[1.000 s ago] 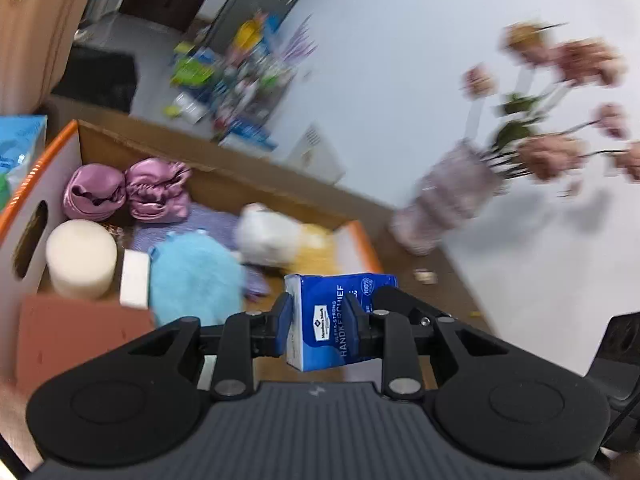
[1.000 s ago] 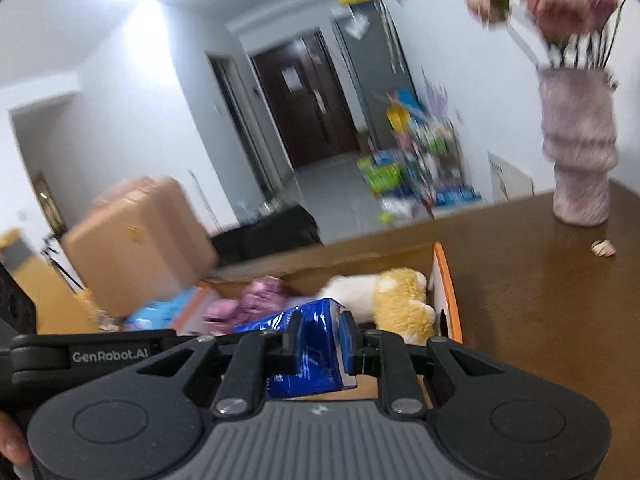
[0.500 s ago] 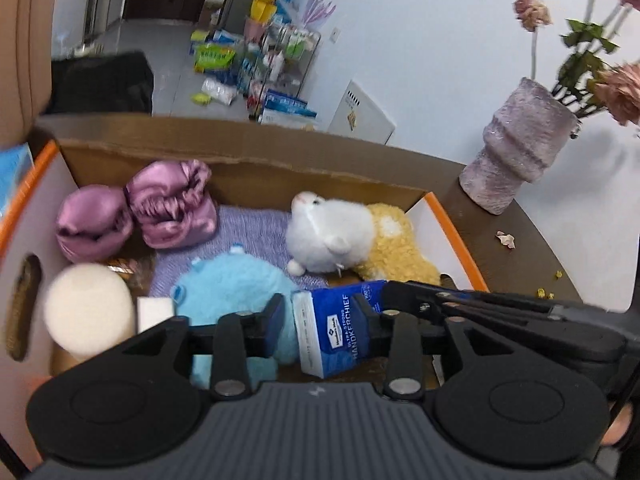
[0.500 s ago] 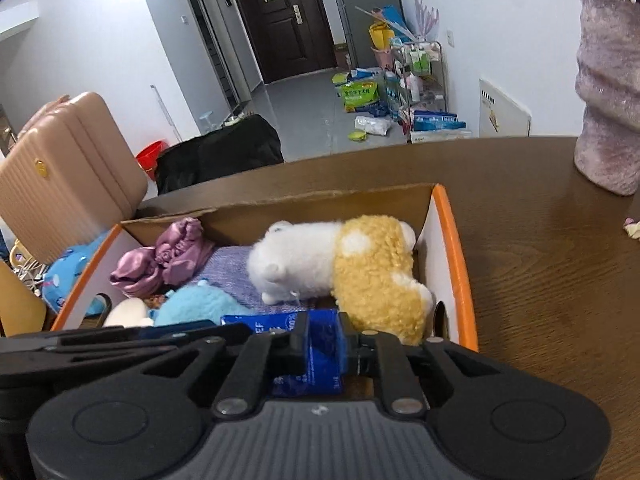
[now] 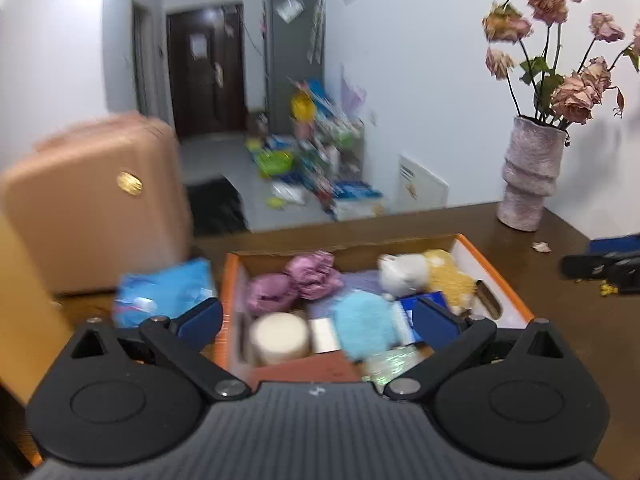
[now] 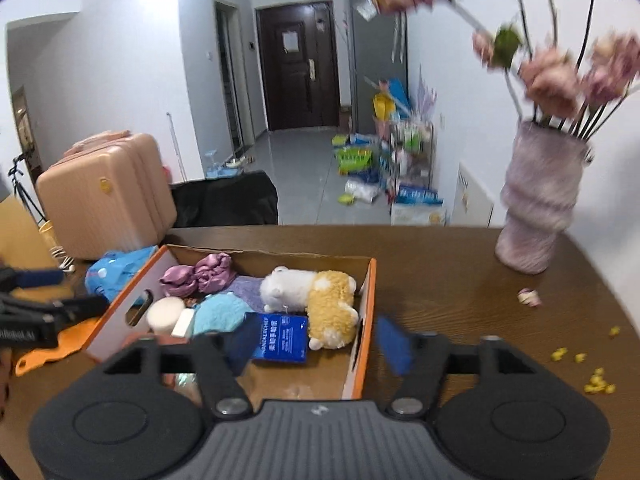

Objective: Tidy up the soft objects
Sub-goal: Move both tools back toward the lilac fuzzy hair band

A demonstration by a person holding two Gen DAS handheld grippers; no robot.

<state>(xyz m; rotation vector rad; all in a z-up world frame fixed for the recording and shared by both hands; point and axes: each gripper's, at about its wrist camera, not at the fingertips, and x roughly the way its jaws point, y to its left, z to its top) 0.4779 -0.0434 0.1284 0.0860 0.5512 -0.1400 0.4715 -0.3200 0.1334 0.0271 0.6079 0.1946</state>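
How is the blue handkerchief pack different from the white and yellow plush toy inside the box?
The handkerchief pack is flat, blue and printed with text; the plush toy is rounded, fluffy, white and yellow. The pack lies nearer the camera, the toy behind it, and they touch. Both lie in the cardboard box, held by no tool.

1. Suitcase (image 5: 92,204): motion-blurred, left side cut by the edge.
2. Tissue pack (image 5: 416,312): half hidden behind the left hand-held gripper's (image 5: 318,318) finger.
3. Flowers (image 6: 552,76): smeared, tops cropped.
4. Tissue pack lettering (image 6: 280,338): mostly unreadable.
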